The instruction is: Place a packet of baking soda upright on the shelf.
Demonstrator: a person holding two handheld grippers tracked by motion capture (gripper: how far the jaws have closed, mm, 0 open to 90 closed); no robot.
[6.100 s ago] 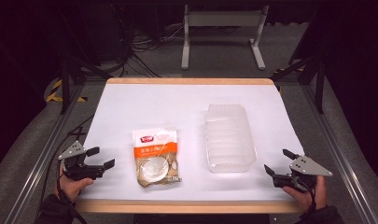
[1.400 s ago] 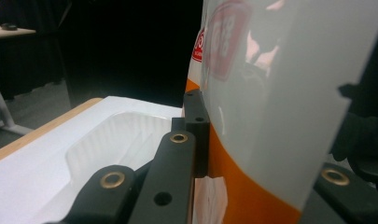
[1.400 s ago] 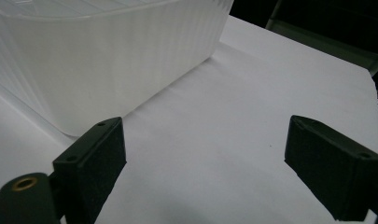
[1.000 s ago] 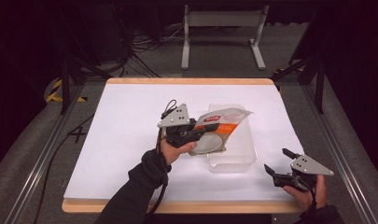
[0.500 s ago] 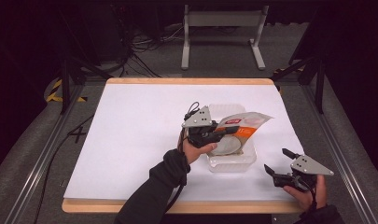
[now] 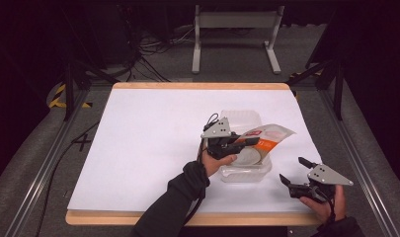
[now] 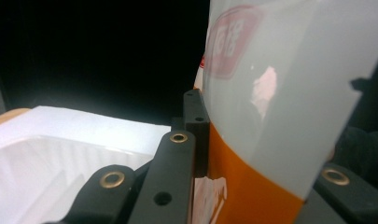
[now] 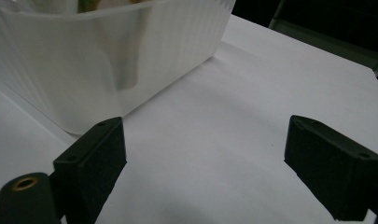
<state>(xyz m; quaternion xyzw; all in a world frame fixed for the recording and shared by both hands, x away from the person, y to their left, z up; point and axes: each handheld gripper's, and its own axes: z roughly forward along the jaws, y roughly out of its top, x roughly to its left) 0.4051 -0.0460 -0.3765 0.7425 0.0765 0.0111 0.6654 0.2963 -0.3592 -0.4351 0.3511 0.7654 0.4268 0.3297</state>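
One orange-and-white sealed food pouch (image 6: pixel 264 137), clamped in the left gripper (image 6: pixel 237 143), had crossed from the white table's (image 6: pixel 148 143) near-left to hang over the clear ribbed plastic tub (image 6: pixel 239 118), suggesting a drop-in, while the right gripper (image 6: pixel 292 173) lay wide and empty.

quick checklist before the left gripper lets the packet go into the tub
1. Grip on packet: left gripper is shut on its edge, ok.
2. Packet over the tub: ok, it hangs above the near half.
3. Packet lowered into the tub: not ok, most of it sits above the rim and sticks out to the right.
4. Tub upright on the table: ok.
5. Right gripper out of the way: ok, open, beside the tub's near right corner.
6. Room inside the tub: cannot tell.
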